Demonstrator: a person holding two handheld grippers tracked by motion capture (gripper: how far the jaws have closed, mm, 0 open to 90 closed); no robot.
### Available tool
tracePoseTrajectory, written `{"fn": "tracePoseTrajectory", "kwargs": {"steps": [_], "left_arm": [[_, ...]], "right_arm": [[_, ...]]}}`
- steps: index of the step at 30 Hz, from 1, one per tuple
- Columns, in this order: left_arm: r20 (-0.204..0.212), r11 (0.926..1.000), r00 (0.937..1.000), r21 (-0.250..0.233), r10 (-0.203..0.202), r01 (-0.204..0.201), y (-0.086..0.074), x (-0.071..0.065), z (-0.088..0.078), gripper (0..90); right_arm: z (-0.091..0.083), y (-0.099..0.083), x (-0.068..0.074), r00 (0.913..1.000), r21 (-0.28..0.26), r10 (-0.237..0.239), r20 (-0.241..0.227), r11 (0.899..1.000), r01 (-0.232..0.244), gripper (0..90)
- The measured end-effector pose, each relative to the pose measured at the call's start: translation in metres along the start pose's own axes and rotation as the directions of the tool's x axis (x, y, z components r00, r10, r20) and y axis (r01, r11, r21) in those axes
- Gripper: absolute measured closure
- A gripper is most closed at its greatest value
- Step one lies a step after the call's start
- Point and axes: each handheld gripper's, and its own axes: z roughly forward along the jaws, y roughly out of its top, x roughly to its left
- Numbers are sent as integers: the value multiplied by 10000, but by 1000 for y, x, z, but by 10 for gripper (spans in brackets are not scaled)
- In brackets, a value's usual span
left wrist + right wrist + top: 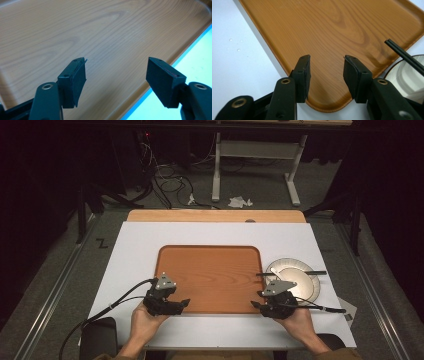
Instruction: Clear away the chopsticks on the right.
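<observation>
The rectangular brown wood-grain tray lay flat in the middle of the white table sheet, its long sides running left to right, bare of any load. The left gripper hovered over the tray's near left corner and the right gripper over its near right corner, each angled inward, probably so the two hands could take the tray evenly by its near rim. In the left gripper view the jaws stood wide apart above the tray floor with nothing between them; in the right gripper view they also stood wide, straddling the rounded corner without pressing on it. Just right of the tray sat a round pale plate, with a pair of black chopsticks laid across it and reaching over the tray's right rim. That overlap looked likely to shift if the tray were lifted.
</observation>
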Motion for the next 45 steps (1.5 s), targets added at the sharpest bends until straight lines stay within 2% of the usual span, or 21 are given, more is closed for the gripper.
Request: {"fn": "tracePoseTrajectory", "kwargs": {"steps": [3, 5, 8, 11, 12, 17, 18, 21, 23, 26, 28, 29, 30, 31, 35, 41, 44, 45], "left_arm": [[44, 9999, 9999, 116, 108, -108, -3, -3, -1, 321], [16, 9999, 9999, 12, 129, -129, -4, -5, -4, 322], [-68, 9991, 9999, -425, 88, -91, -3, -4, -9, 326], [12, 9987, 10000, -508, 29, -28, -2, -2, -10, 326], [-48, 9989, 10000, -463, -34, 32, -3, -1, -9, 326], [-28, 9990, 10000, -441, -53, 51, -3, -3, -8, 327], [-145, 9988, 9999, -488, -29, 22, -4, -4, -9, 328], [-298, 9928, 9996, -1195, -19, -17, -4, -4, -16, 339], [-349, 9927, 9994, -1203, -44, 1, -4, -3, -17, 340], [-287, 9948, 9996, -1022, -3, -26, -4, -3, -14, 340], [-262, 9947, 9997, -1031, -19, -8, -4, -4, -13, 340], [-267, 9948, 9996, -1022, -27, 0, -4, -4, -13, 340], [-271, 9948, 9996, -1015, -37, 10, -4, -4, -13, 340], [-267, 9950, 9996, -1003, -41, 14, -5, -4, -14, 340], [-201, 9959, 9998, -903, 22, -40, -6, -5, -13, 351], [-215, 9965, 9998, -837, 31, -49, -6, -5, -11, 357], [-257, 9974, 9997, -719, 26, -45, -5, -5, -9, 357], [-299, 9977, 9995, -682, 29, -49, -5, -4, -9, 357]], "right_arm": [[1, -1, 2, 10000, 205, -29, -88, 9998, 30, 573], [0, -1, 3, 9998, -72, -137, -114, 9999, 136, 572], [-5, -1, 2, 10000, -519, -39, -17, 9986, 38, 567], [-4, -1, 3, 10000, -401, -53, -5, 9992, 52, 566], [0, -1, 3, 9998, -166, -186, -29, 9997, 185, 565], [-4, -1, 1, 9999, -294, -94, 68, 9995, 96, 565], [-5, -1, 0, 9998, -252, -183, 28, 9995, 184, 561], [2, -2, 2, 9997, 229, -231, -63, 9995, 232, 564], [2, -2, 2, 9995, 271, -301, -13, 9992, 301, 568], [-4, 0, -1, 9998, -132, -100, -167, 9999, 97, 572], [-6, -1, 2, 9984, -42, 160, -548, 9999, -162, 576], [-5, -2, 2, 9980, -78, -18, -627, 10000, 13, 578], [-5, -2, 3, 9978, -24, 87, -654, 10000, -89, 577], [-7, -2, 3, 9976, -2, 172, -669, 9999, -172, 577], [-16, 0, 0, 9967, -508, 559, -593, 9970, -589, 577], [-24, 3, -7, 9959, -813, 760, -487, 9935, -798, 577], [-29, 7, -10, 9886, -1111, 1193, -921, 9854, -1293, 578], [-30, 8, -11, 9876, -1249, 1170, -1046, 9836, -1298, 580]]}}
